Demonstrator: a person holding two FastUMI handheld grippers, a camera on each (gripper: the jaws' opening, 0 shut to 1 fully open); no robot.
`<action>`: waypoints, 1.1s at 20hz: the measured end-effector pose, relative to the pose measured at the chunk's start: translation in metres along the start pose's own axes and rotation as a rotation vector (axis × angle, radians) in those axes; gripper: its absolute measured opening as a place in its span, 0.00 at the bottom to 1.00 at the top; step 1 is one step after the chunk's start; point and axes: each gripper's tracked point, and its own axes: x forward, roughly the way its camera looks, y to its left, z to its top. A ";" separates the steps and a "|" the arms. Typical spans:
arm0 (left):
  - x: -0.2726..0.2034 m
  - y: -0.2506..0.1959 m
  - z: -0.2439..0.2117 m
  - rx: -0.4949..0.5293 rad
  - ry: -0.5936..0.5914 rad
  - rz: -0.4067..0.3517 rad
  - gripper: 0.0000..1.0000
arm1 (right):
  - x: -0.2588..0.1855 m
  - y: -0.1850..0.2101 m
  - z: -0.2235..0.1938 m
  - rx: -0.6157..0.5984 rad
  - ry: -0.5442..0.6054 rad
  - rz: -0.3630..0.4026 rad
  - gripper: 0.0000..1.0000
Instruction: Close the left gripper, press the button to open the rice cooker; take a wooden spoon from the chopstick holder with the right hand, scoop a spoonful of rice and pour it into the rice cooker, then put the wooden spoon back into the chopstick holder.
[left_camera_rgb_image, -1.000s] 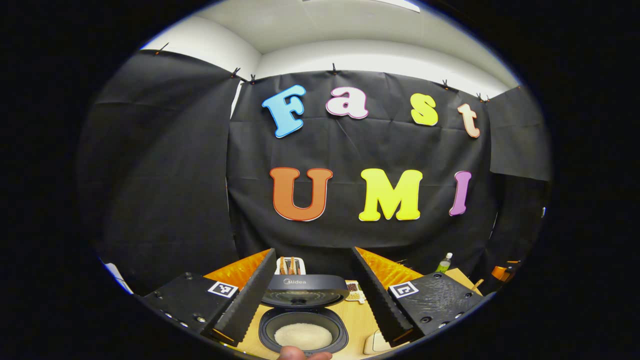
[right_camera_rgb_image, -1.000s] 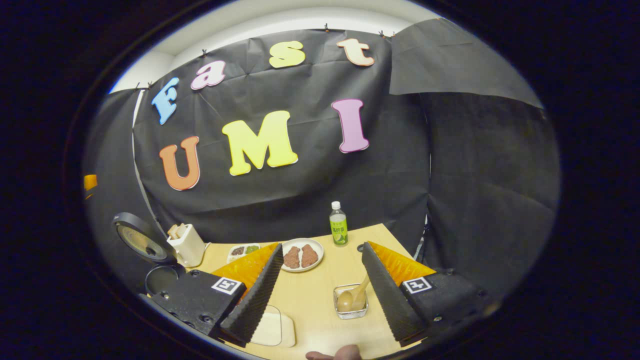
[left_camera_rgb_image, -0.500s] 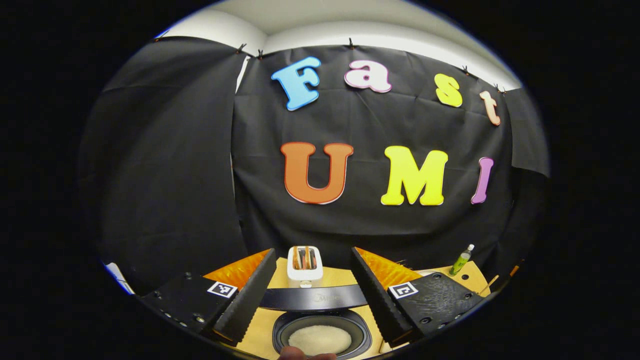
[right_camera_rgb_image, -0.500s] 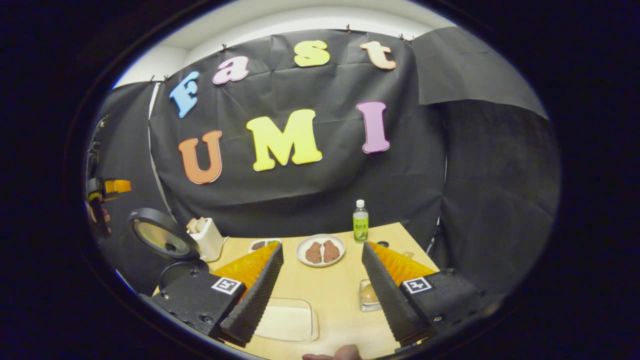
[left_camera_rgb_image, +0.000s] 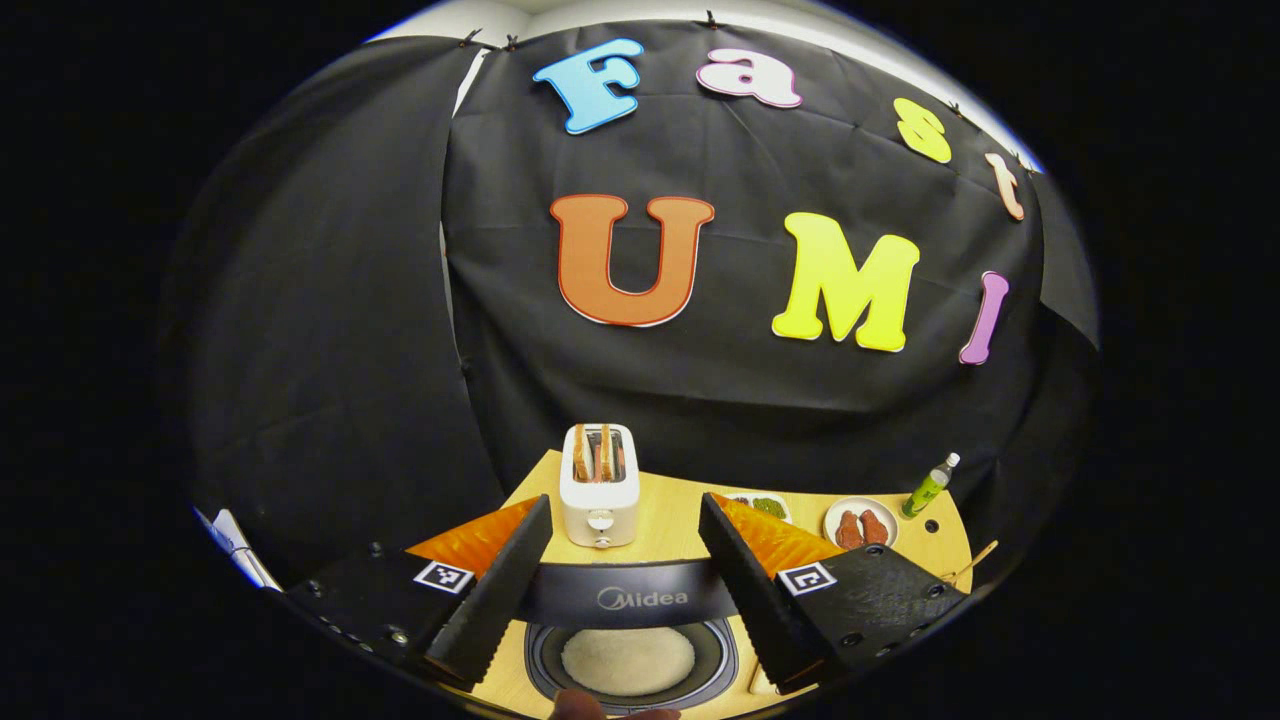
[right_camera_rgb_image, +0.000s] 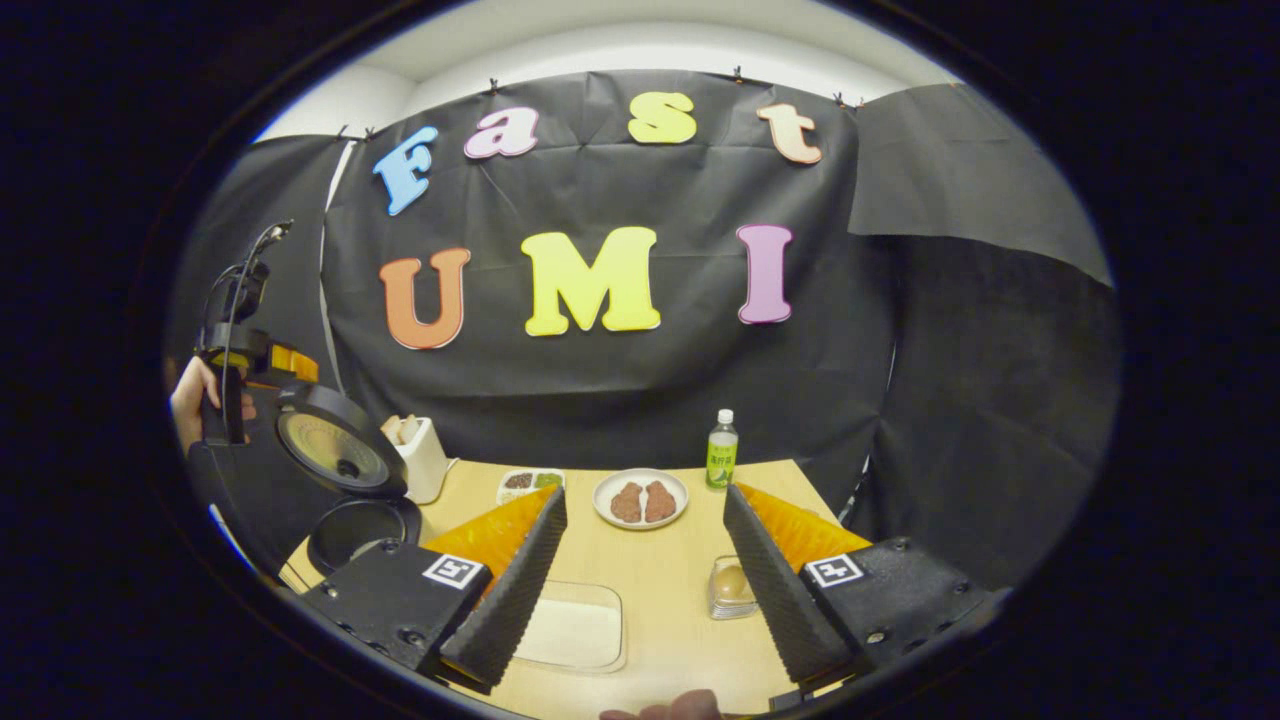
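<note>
The black rice cooker (left_camera_rgb_image: 625, 600) stands open between my left gripper's fingers, its lid up and seen edge-on, with white rice in the pot (left_camera_rgb_image: 628, 660). My left gripper (left_camera_rgb_image: 625, 500) hangs above it, open and empty. In the right gripper view the cooker (right_camera_rgb_image: 362, 525) is at far left with its lid (right_camera_rgb_image: 330, 450) raised, and a hand holds the left gripper (right_camera_rgb_image: 240, 350) beside it. My right gripper (right_camera_rgb_image: 645, 492) is open and empty over the table. The glass holder with the wooden spoon (right_camera_rgb_image: 732, 588) sits by its right finger. A clear tray of rice (right_camera_rgb_image: 575, 635) lies by its left finger.
A white toaster (left_camera_rgb_image: 600, 485) with toast stands behind the cooker. At the back of the wooden table (right_camera_rgb_image: 660, 560) are a sectioned dish (right_camera_rgb_image: 530, 485), a plate of meat (right_camera_rgb_image: 640, 498) and a green-labelled bottle (right_camera_rgb_image: 721, 450). Black cloth walls close in the booth.
The left gripper has risen and tipped down over the open cooker, so the toaster and table now show beyond it. The right gripper has swung left, bringing the cooker and left gripper into its view.
</note>
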 end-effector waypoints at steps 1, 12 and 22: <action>0.000 0.002 0.000 0.009 -0.004 0.001 0.96 | 0.000 0.002 -0.001 0.006 0.003 0.004 0.99; -0.043 -0.005 -0.061 -0.031 0.088 -0.012 0.96 | -0.014 0.019 -0.004 0.014 0.014 0.058 1.00; -0.071 -0.013 -0.144 -0.026 0.221 -0.043 0.97 | -0.017 0.037 -0.016 -0.011 0.036 0.121 1.00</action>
